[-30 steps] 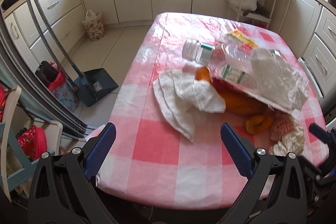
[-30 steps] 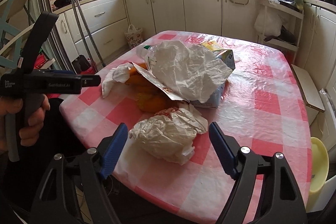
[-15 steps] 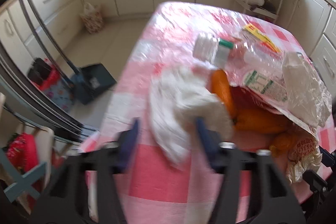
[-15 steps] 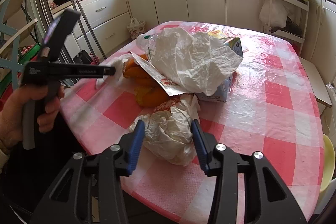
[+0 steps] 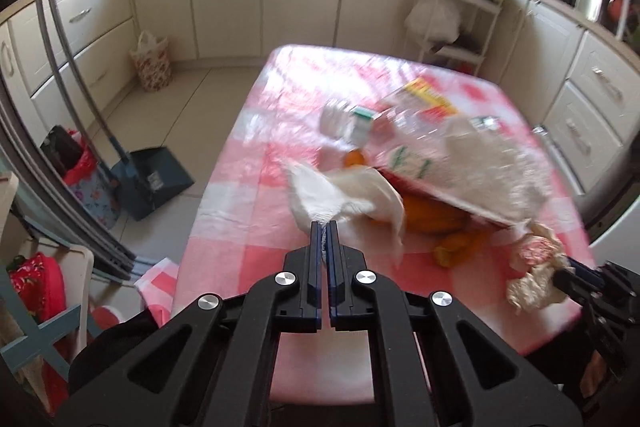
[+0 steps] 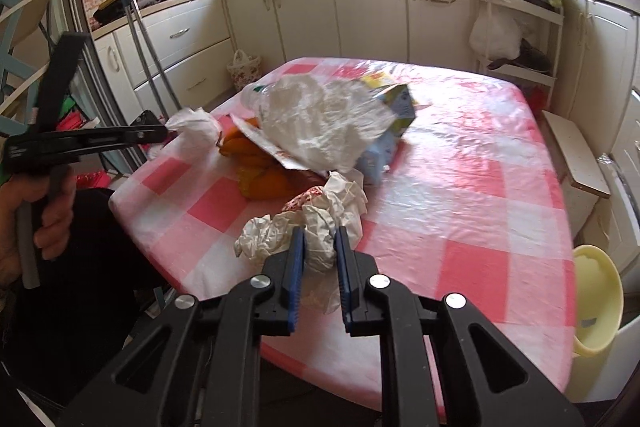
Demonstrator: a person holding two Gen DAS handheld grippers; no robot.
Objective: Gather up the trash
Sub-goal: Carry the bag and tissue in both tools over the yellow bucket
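On the pink checked table (image 5: 248, 155) lies a heap of trash. My left gripper (image 5: 324, 227) is shut on a corner of a white paper tissue (image 5: 344, 195), which hangs lifted off the cloth. From the right wrist view, that left gripper (image 6: 160, 133) holds the tissue (image 6: 196, 127) at the table's left edge. My right gripper (image 6: 319, 233) has its jaws closing, and its pads squeeze a crumpled white wrapper (image 6: 320, 247) near the front edge. Behind lie orange peels (image 6: 260, 175), a clear plastic bag (image 6: 320, 123), a carton (image 6: 396, 107) and a plastic bottle (image 5: 348, 119).
A blue dustpan (image 5: 156, 179) with a long handle stands on the floor left of the table. A floral bag (image 5: 152, 63) sits by the cabinets. A yellow basin (image 6: 596, 299) is at the table's right corner. A person's hand (image 6: 44, 211) grips the left tool.
Both grippers went from wide open to closed. The left moved onto the tissue, pinched it and raised it. The right moved forward and closed around the crumpled wrapper.
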